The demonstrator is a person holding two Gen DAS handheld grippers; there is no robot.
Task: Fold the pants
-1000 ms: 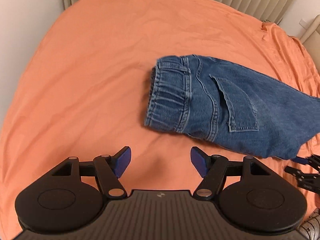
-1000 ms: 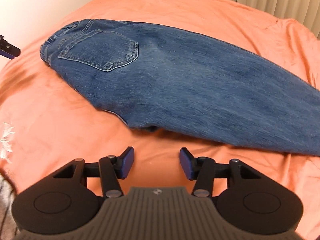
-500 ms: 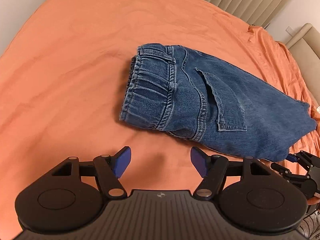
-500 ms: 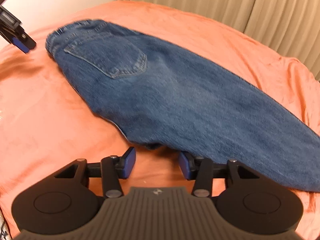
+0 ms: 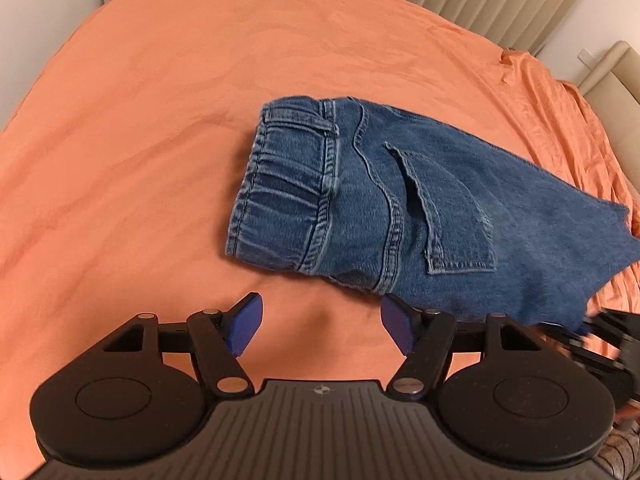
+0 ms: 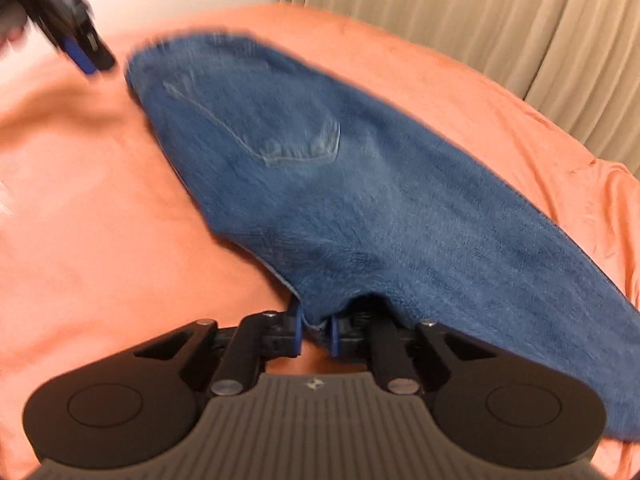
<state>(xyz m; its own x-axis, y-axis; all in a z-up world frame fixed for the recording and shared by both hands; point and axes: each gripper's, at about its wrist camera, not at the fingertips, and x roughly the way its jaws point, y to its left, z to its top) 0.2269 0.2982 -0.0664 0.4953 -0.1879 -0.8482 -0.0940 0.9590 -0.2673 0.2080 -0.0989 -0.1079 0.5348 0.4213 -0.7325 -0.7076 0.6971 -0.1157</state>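
Right tool (image 6: 316, 330) just closed on near edge of jeans (image 6: 360, 208).
Pinched there to lift for folding; left tool (image 5: 320, 322) wide open, empty, near waistband (image 5: 280, 200); jeans flat across orange bed (image 5: 160, 120).

pants (image 5: 400, 208) on bed (image 5: 140, 140) | curtain (image 6: 480, 20) behind bed

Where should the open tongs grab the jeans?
Best guess: the near corner of the waistband on the jeans, sliding in low from the near side. That thick, doubled edge lies closest to the open left tongs. The right tongs have just closed onto the jeans' near edge.
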